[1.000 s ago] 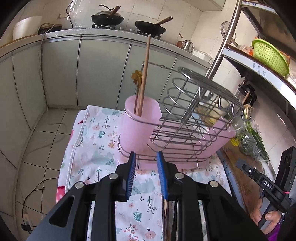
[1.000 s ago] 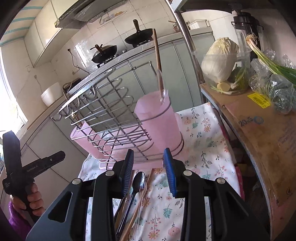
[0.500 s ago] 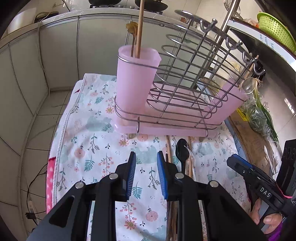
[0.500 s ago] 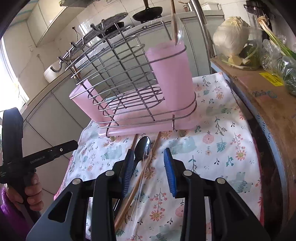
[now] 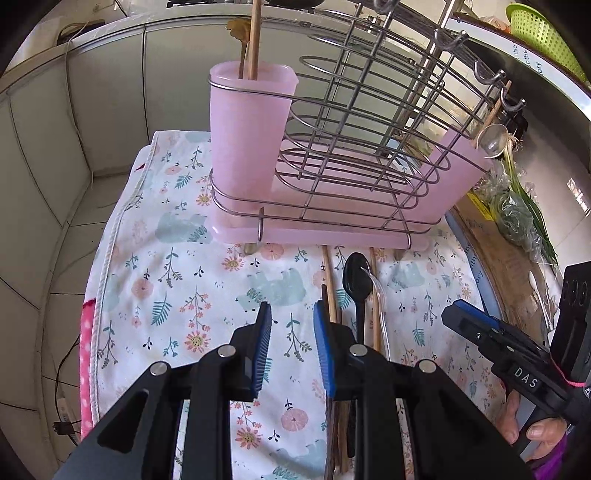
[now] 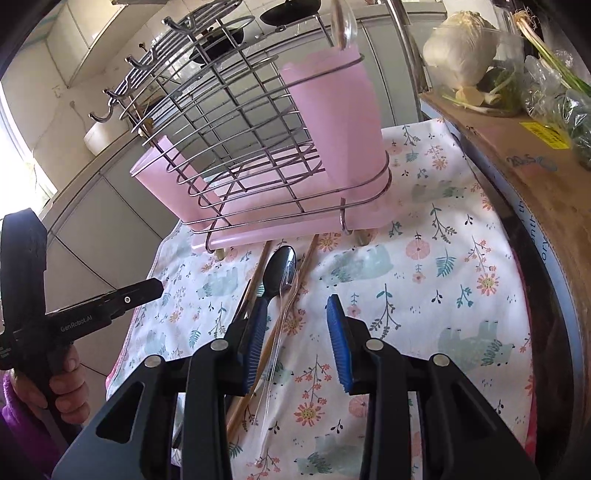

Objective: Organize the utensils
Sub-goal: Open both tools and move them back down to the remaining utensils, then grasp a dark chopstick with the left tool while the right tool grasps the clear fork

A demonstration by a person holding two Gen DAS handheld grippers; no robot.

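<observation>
A pink rack with a wire frame stands on a floral cloth; it also shows in the right wrist view. Its left cup holds wooden chopsticks. Its right cup holds a clear spoon. A black spoon, wooden chopsticks and a clear utensil lie on the cloth in front of the rack. My left gripper is open and empty above the cloth, left of these. My right gripper is open and empty above them.
A cardboard-topped ledge with cabbage and greens runs along the right. A green basket sits on a shelf. Grey cabinets and the floor lie beyond the cloth's left edge.
Both grippers have tilted downward and lowered toward the cloth, so the loose utensils in front of the rack came into view. Both stay open and empty.
</observation>
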